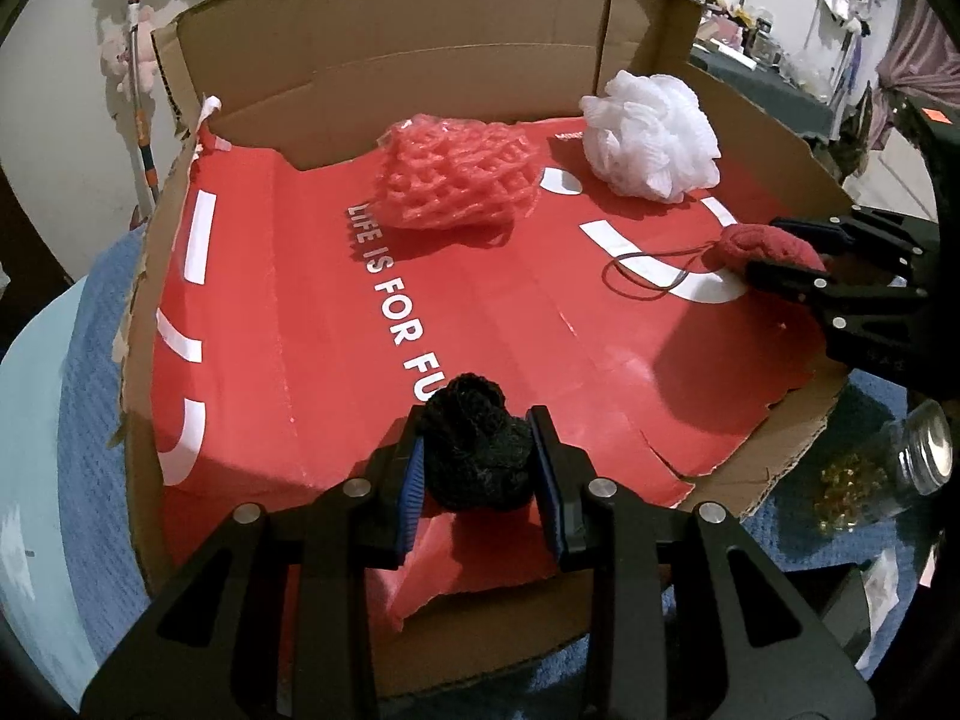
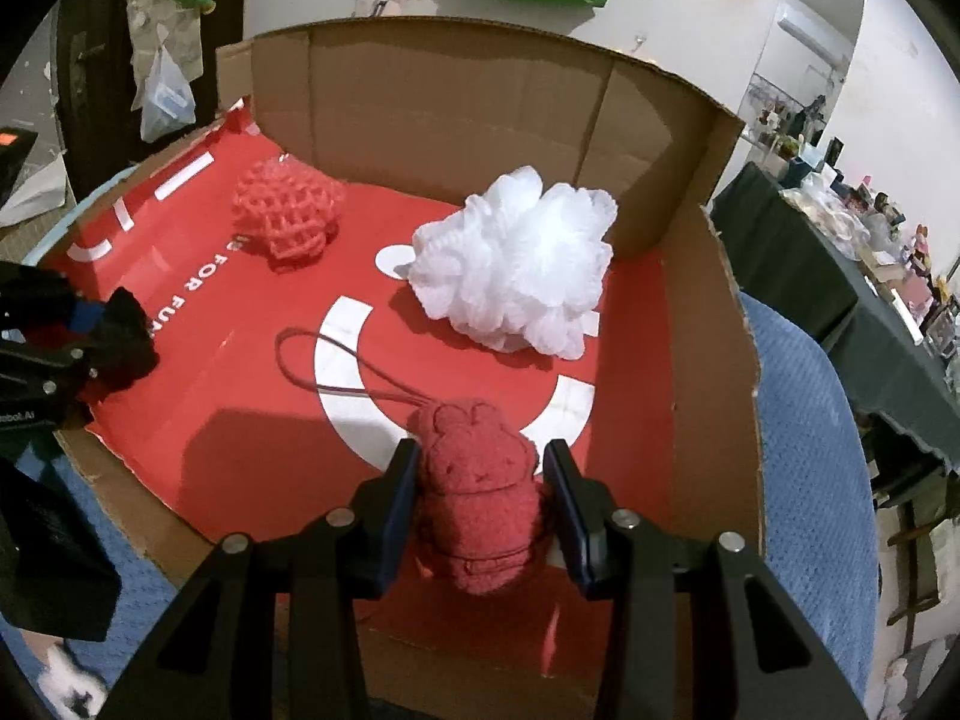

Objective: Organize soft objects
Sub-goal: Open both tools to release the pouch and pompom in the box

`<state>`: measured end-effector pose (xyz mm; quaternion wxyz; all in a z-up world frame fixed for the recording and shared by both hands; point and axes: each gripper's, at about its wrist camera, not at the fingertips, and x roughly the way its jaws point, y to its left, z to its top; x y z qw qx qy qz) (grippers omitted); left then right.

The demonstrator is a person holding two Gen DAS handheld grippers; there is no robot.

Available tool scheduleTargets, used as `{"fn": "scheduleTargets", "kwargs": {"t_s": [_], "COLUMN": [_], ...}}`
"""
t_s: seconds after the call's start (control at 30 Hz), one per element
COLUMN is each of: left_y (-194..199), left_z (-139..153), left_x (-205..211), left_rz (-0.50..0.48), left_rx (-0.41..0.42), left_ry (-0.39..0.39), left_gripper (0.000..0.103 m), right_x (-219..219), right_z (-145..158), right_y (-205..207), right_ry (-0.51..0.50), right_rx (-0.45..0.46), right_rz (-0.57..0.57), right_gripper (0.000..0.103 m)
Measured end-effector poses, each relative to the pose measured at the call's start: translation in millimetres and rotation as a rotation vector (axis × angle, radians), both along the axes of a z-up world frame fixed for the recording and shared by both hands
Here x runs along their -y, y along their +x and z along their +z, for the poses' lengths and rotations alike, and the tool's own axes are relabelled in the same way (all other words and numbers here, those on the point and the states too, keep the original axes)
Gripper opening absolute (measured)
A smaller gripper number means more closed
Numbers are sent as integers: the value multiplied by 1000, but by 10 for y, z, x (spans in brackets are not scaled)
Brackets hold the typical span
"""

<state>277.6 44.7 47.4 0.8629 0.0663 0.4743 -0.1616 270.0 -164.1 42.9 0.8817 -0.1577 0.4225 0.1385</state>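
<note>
Both tongs are already loaded over the cardboard box point(image 1: 648, 18) — left gripper point(image 1: 477, 456) pinches a black pom-pom point(image 1: 474, 450), right gripper point(image 2: 480, 498) squeezes a red plush point(image 2: 480, 492), its cord trailing ahead. Free floor lies straight below each; the white loofah point(image 2: 516, 264) and pink mesh point(image 2: 288, 210) sit further back.

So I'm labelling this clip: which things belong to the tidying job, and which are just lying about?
Job:
black knit ball, in left tongs
red plush toy, in right tongs
pink foam net
white mesh pouf
cardboard box

Lying about:
glass jar
blue towel
</note>
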Motion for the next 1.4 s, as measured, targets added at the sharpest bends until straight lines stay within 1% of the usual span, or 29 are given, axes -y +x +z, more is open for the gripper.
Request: {"fn": "scheduleTargets", "kwargs": {"t_s": [0.3,0.47,0.5,0.53,0.57,0.6,0.67,0.77,0.83,0.87,0.97,1.07,1.13,1.27,1.3,1.33,1.37,1.4], "left_y": [15,26,24,23,17,4,-26,-47,-55,-65,-101,-175,-253,-473,-530,-626,-692,-764], "left_z": [0,-3,-3,-1,6,24,68,124,158,180,240,322,389,578,624,693,737,783], "left_x": [21,41,45,49,50,49,56,73,70,68,50,30,28,47,47,50,49,46], "left_rz": [-9,-13,-15,-18,-19,-19,-23,-31,-30,-28,-16,-3,0,3,4,8,12,17], "left_rx": [6,5,5,3,5,17,48,61,65,68,78,91,106,167,180,200,214,230], "left_ry": [3,-5,-9,-14,-19,-24,-31,-36,-44,-49,-64,-87,-99,-127,-134,-149,-159,-169], "left_gripper": [30,33,41,59,65,67,67,67,67,67,67,69,73,77,81,86,89,92], "right_x": [-12,-13,-13,-16,-16,-18,-16,-6,-1,-2,-24,-27,-18,16,29,45,45,65], "right_z": [-20,-14,-11,-9,-9,-9,-5,5,29,49,121,232,318,606,673,768,829,914], "right_y": [6,14,11,8,8,10,11,15,12,2,-58,-147,-211,-441,-503,-598,-652,-755], "right_ry": [-18,-12,-10,-9,-9,-8,-3,12,24,29,30,37,43,80,92,109,118,132], "right_rx": [-17,-28,-30,-31,-33,-34,-36,-42,-44,-41,-20,3,21,90,106,130,146,171], "right_rz": [10,20,22,24,25,27,33,35,35,37,44,47,44,45,44,44,45,45], "right_gripper": [46,48,48,49,49,50,50,51,54,58,63,64,65,79,81,82,84,88]}}
